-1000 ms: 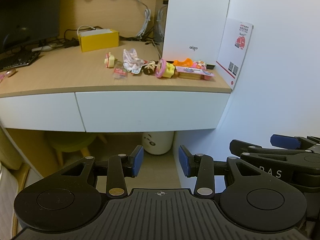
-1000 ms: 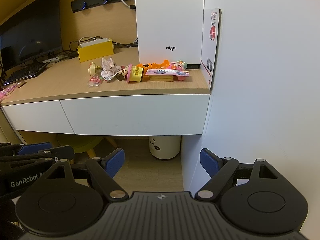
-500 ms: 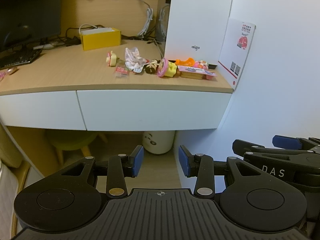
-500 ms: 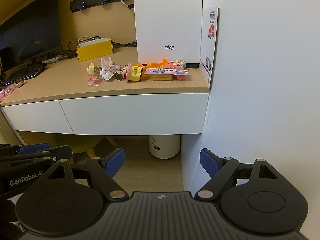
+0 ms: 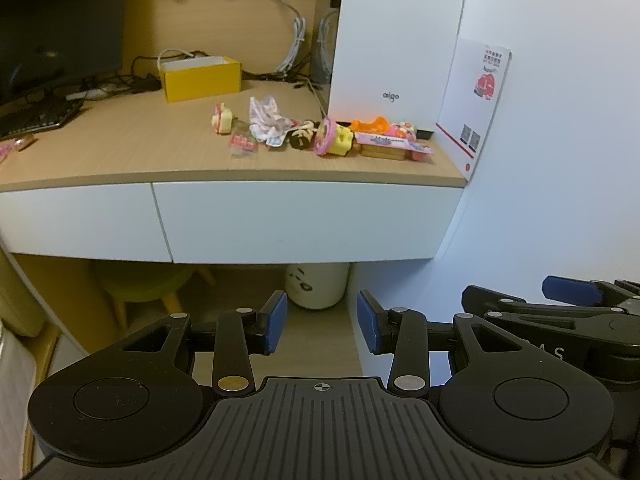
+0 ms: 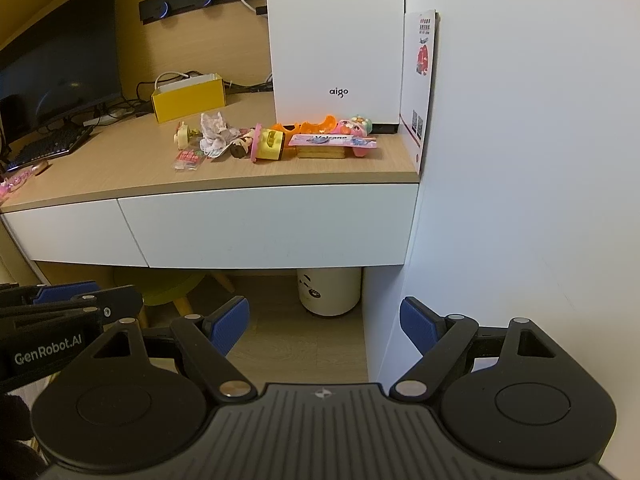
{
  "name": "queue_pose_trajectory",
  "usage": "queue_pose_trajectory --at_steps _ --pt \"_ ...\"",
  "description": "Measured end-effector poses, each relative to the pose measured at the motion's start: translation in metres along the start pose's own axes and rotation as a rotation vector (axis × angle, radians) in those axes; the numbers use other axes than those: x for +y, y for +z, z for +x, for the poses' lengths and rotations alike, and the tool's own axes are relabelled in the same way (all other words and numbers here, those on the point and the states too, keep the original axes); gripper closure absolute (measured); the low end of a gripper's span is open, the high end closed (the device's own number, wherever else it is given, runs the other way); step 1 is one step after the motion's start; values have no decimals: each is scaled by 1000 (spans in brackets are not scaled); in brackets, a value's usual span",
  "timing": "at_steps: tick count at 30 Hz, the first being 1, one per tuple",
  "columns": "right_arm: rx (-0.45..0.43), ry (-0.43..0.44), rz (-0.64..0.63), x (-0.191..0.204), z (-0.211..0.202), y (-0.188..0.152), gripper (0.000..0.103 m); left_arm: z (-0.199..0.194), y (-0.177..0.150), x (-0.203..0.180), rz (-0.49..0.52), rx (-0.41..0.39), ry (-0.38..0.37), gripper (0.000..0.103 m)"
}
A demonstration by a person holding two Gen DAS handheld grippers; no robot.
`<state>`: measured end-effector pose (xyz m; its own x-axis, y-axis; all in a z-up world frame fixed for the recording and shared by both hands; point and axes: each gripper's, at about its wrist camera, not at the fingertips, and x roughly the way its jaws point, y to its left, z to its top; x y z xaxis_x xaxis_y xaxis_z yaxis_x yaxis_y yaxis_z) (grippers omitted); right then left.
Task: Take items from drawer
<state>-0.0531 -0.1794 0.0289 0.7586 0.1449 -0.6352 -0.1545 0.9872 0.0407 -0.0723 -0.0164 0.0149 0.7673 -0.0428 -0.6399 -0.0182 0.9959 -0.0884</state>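
While both drawers (image 6: 264, 226) sit closed, L tool (image 5: 322, 322) & R tool (image 6: 325, 326) gape, empty.

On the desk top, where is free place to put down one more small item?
Bare wood lies between the keyboard and the toys, in front of the yellow box, and along the front edge above the drawer. It is crowded in front of the white case, where the toys reach almost to the wall.

Dim warm light, fisheye-bent edges
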Motion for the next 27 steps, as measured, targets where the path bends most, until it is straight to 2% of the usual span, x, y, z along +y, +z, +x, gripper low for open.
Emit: queue_pose_trajectory --at_steps 27 --pt "3 -2 7 2 -1 -1 20 4 -2 -7 -1 16 -3 60"
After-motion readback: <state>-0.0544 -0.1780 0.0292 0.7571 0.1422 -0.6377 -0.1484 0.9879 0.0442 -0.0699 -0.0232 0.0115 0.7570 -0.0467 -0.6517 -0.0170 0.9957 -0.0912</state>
